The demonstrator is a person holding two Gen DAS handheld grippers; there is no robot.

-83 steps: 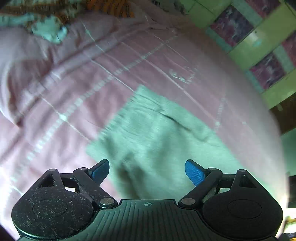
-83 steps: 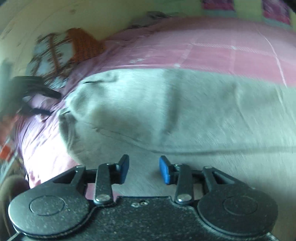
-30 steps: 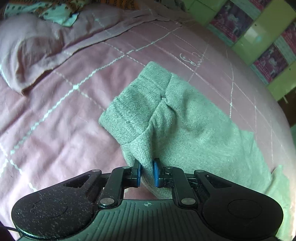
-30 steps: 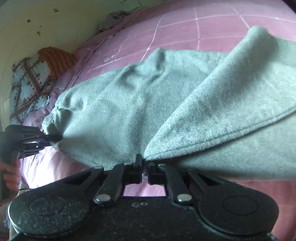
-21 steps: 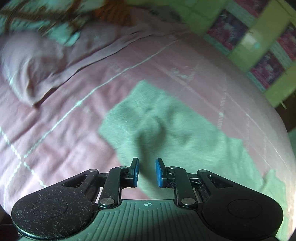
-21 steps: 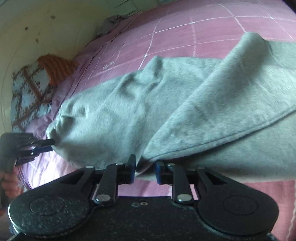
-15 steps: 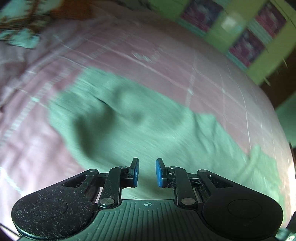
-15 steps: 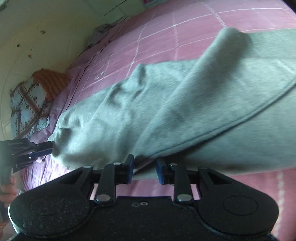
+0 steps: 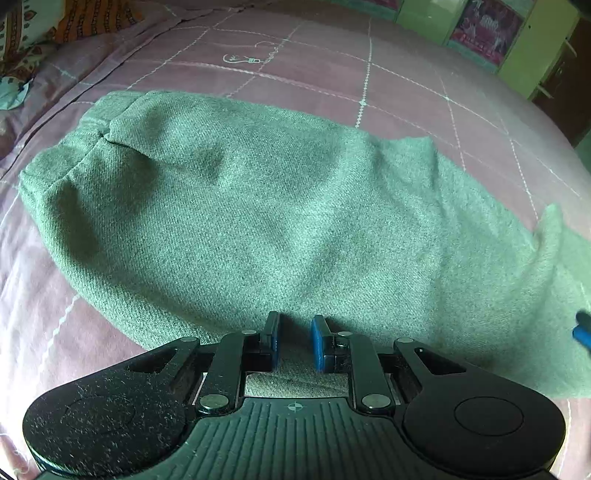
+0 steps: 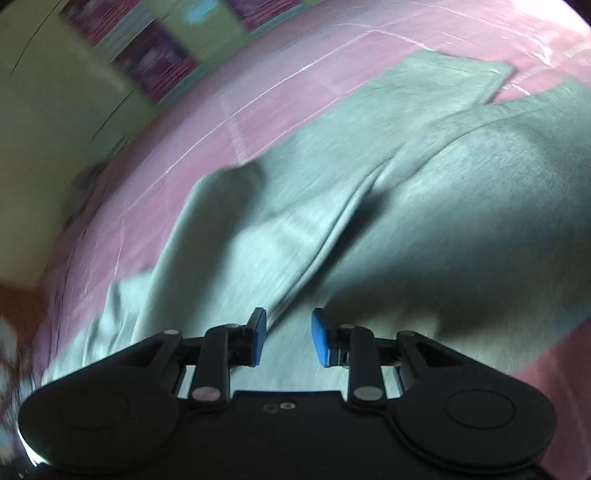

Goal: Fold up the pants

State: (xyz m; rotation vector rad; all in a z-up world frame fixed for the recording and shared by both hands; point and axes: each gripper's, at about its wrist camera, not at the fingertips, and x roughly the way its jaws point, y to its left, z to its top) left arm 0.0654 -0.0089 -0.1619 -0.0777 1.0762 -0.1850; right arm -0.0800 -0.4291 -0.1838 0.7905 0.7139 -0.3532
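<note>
The grey-green pants (image 9: 258, 206) lie flat along the pink bed sheet (image 9: 332, 66), with the waistband (image 9: 92, 122) at the left. My left gripper (image 9: 295, 341) hovers over their near edge. Its jaws stand slightly apart with nothing pinched; cloth shows below the gap. In the blurred right wrist view, my right gripper (image 10: 288, 338) is above the pants (image 10: 443, 221), near a long crease (image 10: 343, 236). Its jaws are parted and hold nothing. One blue fingertip (image 9: 583, 332) of the right gripper shows at the right edge of the left wrist view.
Patterned orange and pale pillows (image 9: 85, 18) lie at the head of the bed, far left. A green wall with dark pictures (image 9: 484, 22) runs behind the bed. A dark doorway (image 9: 569, 85) is at the far right. The checked sheet (image 10: 258, 96) surrounds the pants.
Both grippers let go of the pants and their jaws parted slightly. The lifted fold now lies flat. Both hands slid sideways along the pants, and the right wrist view rolled and blurred.
</note>
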